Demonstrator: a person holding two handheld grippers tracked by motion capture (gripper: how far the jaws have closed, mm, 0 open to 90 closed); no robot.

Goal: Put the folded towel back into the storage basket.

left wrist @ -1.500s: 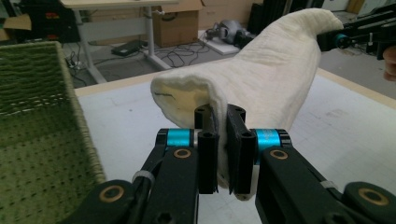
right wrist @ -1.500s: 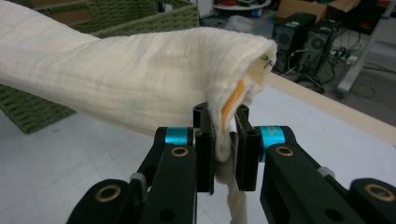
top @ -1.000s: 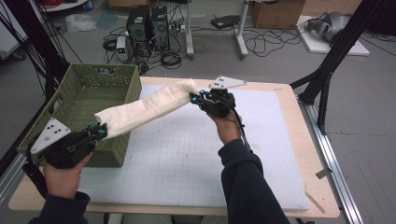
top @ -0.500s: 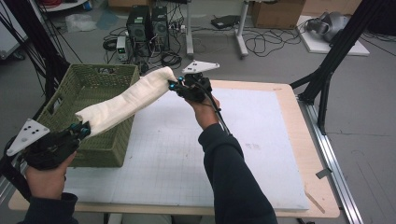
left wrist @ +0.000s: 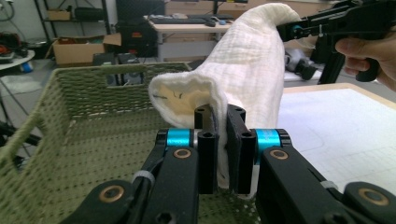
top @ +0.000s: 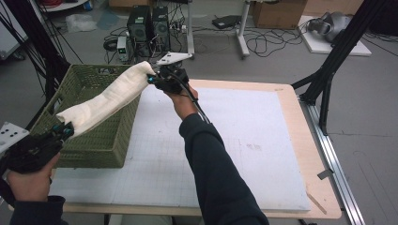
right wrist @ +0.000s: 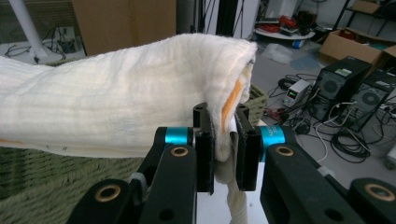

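A folded cream towel (top: 110, 96) hangs stretched in the air between my two grippers, over the green woven basket (top: 101, 140). My left gripper (top: 63, 130) is shut on its near end, low at the left; the jaws pinch the towel's edge (left wrist: 219, 121). At the basket's far right corner, my right gripper (top: 151, 78) is shut on the far end, where the cloth (right wrist: 140, 102) bunches between the jaws over the basket (right wrist: 42, 186). The left gripper view has the basket's inside (left wrist: 93, 140) below the towel and the right gripper (left wrist: 292, 32) farther off.
The basket stands on the left part of a white gridded mat (top: 244, 140) on a wooden table (top: 319, 187). Computer towers (top: 148, 26), cables and boxes lie on the floor behind. A black frame leg (top: 328, 79) stands at the table's right.
Both hands have carried the towel leftward. Its far end has gone from above the mat to the basket's far right corner, and the left gripper has drawn back toward the near left.
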